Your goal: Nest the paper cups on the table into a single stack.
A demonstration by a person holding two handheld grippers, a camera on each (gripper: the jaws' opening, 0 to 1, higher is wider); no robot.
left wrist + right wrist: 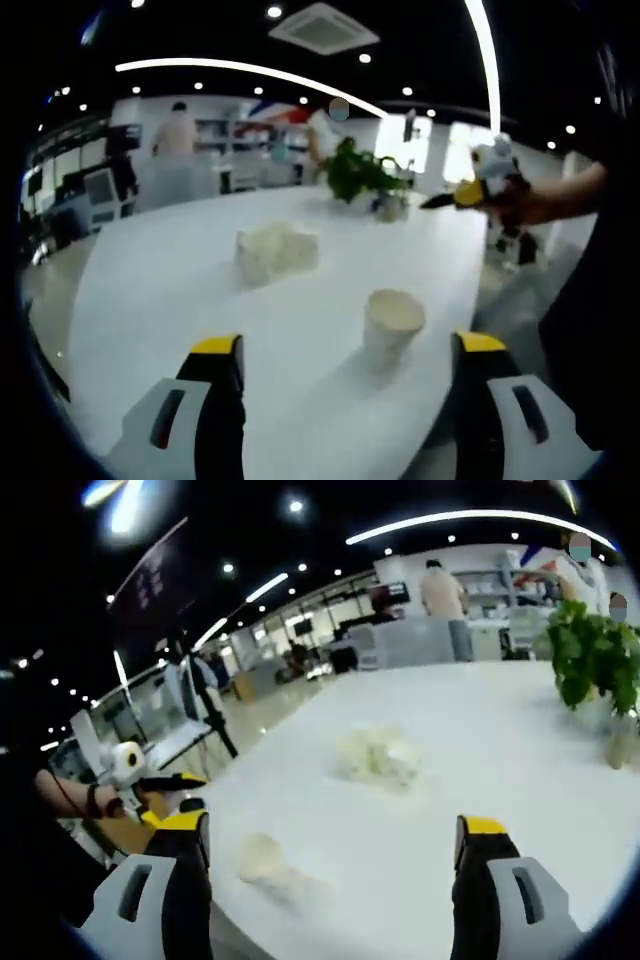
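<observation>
A single white paper cup (pixel 393 325) stands upright on the white table (pixel 180 290), just ahead of my left gripper (pixel 347 358), which is open with nothing between its jaws. Further back sits a cluster of white paper cups (pixel 277 250). My right gripper (pixel 465 193) is held by a hand over the table's far right edge. In the right gripper view the same lone cup (pixel 262 858) is near the table's edge, the cluster of cups (pixel 378 755) lies mid-table, and my right gripper (pixel 333 842) is open and empty. The left gripper (pixel 160 785) shows at the left.
A green potted plant (pixel 360 172) (pixel 592 660) stands at the far end of the table next to a small glass (pixel 392 207). People and shelves are far behind. The table's edge (pixel 225 920) runs close to the lone cup.
</observation>
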